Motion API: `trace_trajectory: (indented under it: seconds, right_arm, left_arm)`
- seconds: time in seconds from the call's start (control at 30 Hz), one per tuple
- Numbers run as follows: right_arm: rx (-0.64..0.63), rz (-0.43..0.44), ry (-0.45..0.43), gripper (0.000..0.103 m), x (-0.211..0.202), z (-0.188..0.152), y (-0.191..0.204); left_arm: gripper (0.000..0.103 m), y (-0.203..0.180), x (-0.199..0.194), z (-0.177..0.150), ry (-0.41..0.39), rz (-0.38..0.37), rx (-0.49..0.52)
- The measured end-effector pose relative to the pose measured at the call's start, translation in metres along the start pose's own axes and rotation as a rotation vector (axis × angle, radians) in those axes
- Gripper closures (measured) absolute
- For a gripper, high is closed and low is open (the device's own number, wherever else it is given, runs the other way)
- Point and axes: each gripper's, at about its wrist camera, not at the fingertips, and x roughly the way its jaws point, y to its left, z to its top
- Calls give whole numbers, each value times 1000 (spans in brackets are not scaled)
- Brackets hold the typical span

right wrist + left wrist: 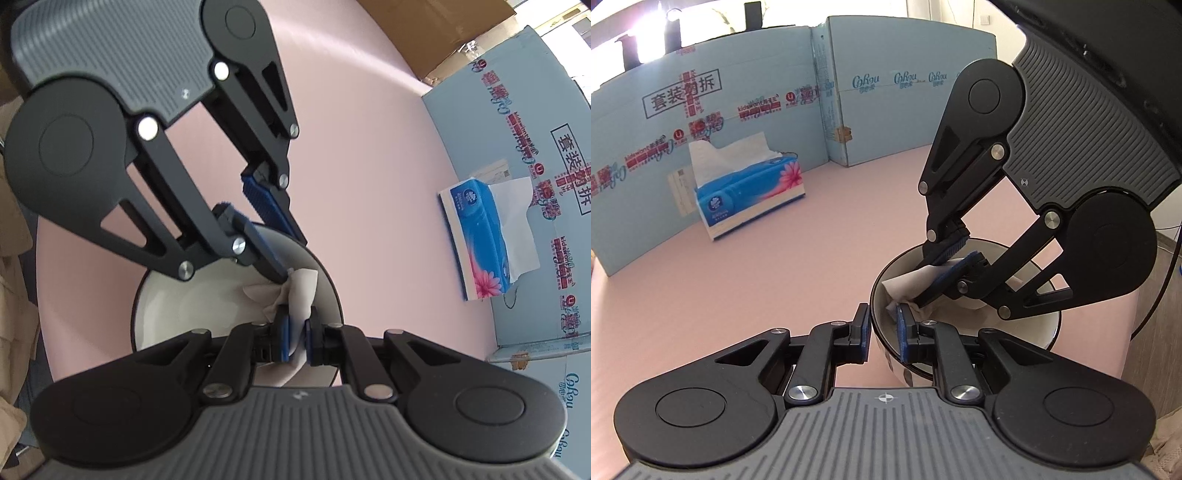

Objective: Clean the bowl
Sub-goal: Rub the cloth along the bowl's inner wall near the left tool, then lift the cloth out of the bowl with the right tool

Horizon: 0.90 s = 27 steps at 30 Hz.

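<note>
Bowl (1015,332) rim sits inside left gripper (884,332) (tissue (295,291) within).

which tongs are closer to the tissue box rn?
Left, by a narrow margin. The left tongs straddle the bowl rim on the side facing the tissue box. The right tongs hold the tissue inside the bowl, slightly farther.

Left gripper (883,331): black linkage arms, blue ribbed pads, silver screws.
Right gripper (295,336): same build; grey ribbed body behind jaws, crosshair mark.
</note>
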Motion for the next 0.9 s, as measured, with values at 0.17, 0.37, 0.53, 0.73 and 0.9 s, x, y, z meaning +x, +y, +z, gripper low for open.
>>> trace_trajectory:
  seconds: [0.17, 0.37, 0.53, 0.73, 0.9]
  right_arm:
    - [26, -11, -27, 95, 4, 0, -10]
    - [99, -26, -69, 95, 6, -7, -20]
    - [150, -38, -103, 95, -6, -16, -17]
    - [261, -18, -176, 95, -10, -32, -27]
    - [407, 6, -278, 95, -12, -49, -36]
  left_arm:
    - [83, 0, 0, 0, 0, 1, -9]
    - [80, -1, -1, -1, -1, 7, -19]
    - [79, 1, -3, -1, -7, 10, -37]
    - [72, 5, -8, -3, -26, 16, -66]
    - [61, 10, -13, -6, -47, 30, -106]
